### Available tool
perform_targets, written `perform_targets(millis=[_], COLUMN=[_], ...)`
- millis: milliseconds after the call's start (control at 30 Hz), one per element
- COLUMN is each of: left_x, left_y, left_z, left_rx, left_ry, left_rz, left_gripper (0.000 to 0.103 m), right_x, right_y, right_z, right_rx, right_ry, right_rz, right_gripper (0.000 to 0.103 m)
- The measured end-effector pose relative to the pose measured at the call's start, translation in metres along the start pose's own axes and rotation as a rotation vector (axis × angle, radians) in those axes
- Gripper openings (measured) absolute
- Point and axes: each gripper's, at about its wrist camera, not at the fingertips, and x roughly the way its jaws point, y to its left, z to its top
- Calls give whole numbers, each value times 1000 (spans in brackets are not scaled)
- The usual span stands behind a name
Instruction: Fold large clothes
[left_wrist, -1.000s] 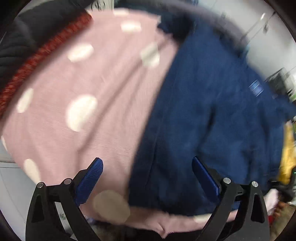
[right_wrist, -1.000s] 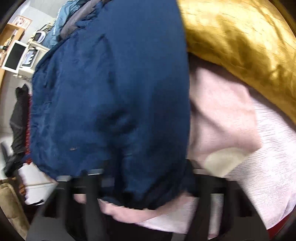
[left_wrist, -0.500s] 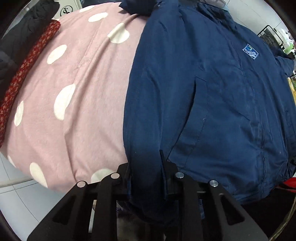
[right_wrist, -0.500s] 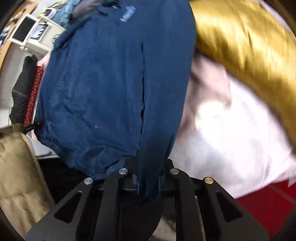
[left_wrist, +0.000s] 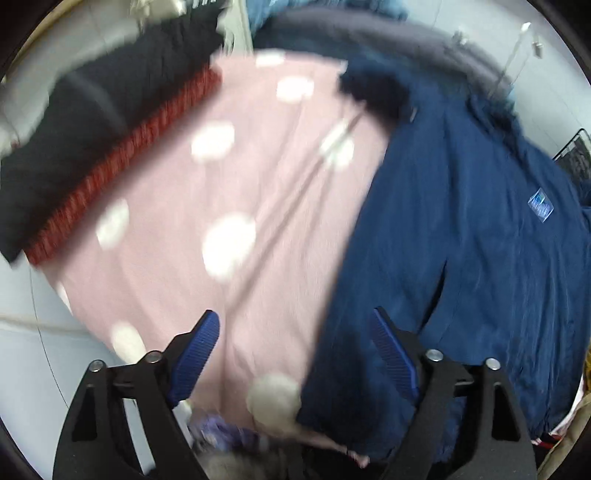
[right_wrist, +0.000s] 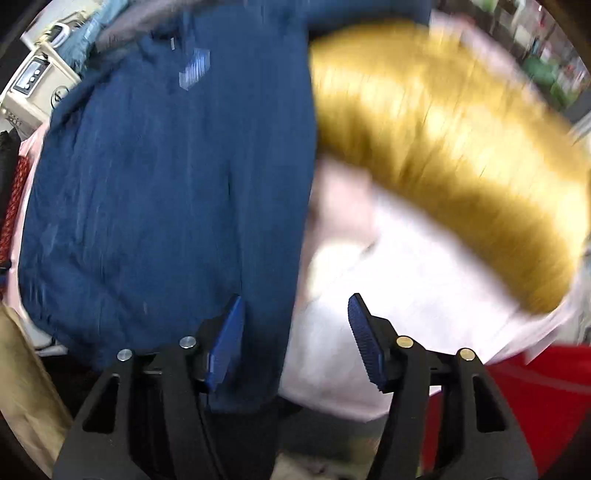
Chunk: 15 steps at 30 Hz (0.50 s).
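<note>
Your left gripper (left_wrist: 295, 350) and right gripper (right_wrist: 295, 332) point steeply down, jaws opening, gripping nothing; navy jacket (left_wrist: 461, 258) lies flat, collar away from you.

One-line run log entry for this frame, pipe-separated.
task: fold large clothes | left gripper: opening, empty | right gripper: opening, empty | navy blue jacket: flat on pink polka-dot blanket | frames: motion-blurred
</note>
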Motion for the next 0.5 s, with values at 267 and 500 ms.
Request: perform_targets(millis=[267, 500], left_x=[28, 94], left_y=[-115, -163], left_z=[13, -23], left_rx=[223, 345], left_ry=[31, 215], left_rz=[-140, -103], left_gripper=[90, 94], right_x=[50, 135], right_y=[106, 143], right_z=[55, 36], right_rx=[-369, -500], right_ry=[78, 265], right_rz=[166, 44], right_gripper=[74, 75])
